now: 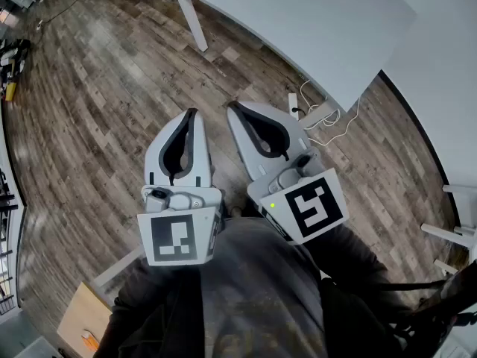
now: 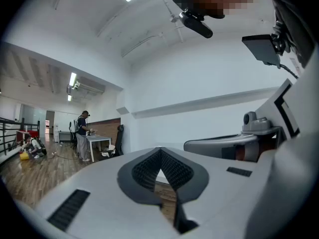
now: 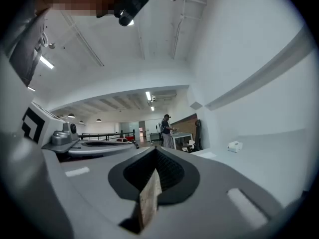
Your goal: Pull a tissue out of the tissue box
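Both grippers are held close to my body and point level over the wooden floor. In the head view my left gripper is shut, its tips together with nothing between them. Beside it, my right gripper is shut and holds nothing either. In the left gripper view the left gripper shows its dark pads meeting at the tip, and in the right gripper view the right gripper shows the same. A small white box, possibly the tissue box, sits on the white table far ahead to the right. No tissue is visible.
A white table with a white leg stands ahead of the grippers. Cables and a power strip lie on the floor by it. A person stands at a distant desk. A wooden board lies at my lower left.
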Tool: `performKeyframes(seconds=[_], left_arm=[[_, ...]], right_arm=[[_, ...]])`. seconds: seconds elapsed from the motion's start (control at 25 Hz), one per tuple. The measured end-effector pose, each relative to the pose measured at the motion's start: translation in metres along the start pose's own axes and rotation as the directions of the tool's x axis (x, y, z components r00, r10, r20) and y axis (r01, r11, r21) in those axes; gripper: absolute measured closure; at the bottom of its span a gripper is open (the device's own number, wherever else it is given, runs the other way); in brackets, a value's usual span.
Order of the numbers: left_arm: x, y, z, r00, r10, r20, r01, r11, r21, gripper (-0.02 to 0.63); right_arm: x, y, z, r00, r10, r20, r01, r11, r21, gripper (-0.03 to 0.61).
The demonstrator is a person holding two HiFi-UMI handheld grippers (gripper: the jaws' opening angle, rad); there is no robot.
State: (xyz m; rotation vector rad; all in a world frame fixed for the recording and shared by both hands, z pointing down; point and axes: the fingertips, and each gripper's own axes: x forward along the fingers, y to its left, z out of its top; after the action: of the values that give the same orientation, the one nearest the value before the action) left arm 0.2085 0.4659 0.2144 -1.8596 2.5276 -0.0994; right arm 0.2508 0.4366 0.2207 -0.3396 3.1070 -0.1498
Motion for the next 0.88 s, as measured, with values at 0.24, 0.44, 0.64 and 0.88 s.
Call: performKeyframes(seconds=[0.24, 0.44, 0.64, 0.88], left_arm=[[0.021, 0.017, -0.020, 0.998, 0.029, -0.047, -0.030, 0.999, -0.021, 0.612], [0.042, 0.052, -0.029, 0.996, 0.054, -0.066, -0.057, 0.997, -0.054, 0.612], [0.097, 0.101, -0.033, 1.000, 0.016, -0.018, -0.018, 0.997, -0.079, 0.612], [0.209, 0.163, -0.029, 0.994, -0.108, -0.002, 0.108, 0.991, -0.085, 0.612]], right_arm=[[0.024, -0.015, -0.009, 0.999, 0.037, 0.005, -0.037, 0.996, 0.077, 0.577], [0.064, -0.017, -0.019, 0.999, 0.041, -0.028, -0.038, 0.996, 0.083, 0.575], [0.128, -0.042, -0.022, 0.999, -0.014, -0.040, 0.017, 0.998, 0.054, 0.575], [0.236, -0.100, -0.011, 0.993, -0.117, -0.032, 0.118, 0.993, 0.018, 0.575]])
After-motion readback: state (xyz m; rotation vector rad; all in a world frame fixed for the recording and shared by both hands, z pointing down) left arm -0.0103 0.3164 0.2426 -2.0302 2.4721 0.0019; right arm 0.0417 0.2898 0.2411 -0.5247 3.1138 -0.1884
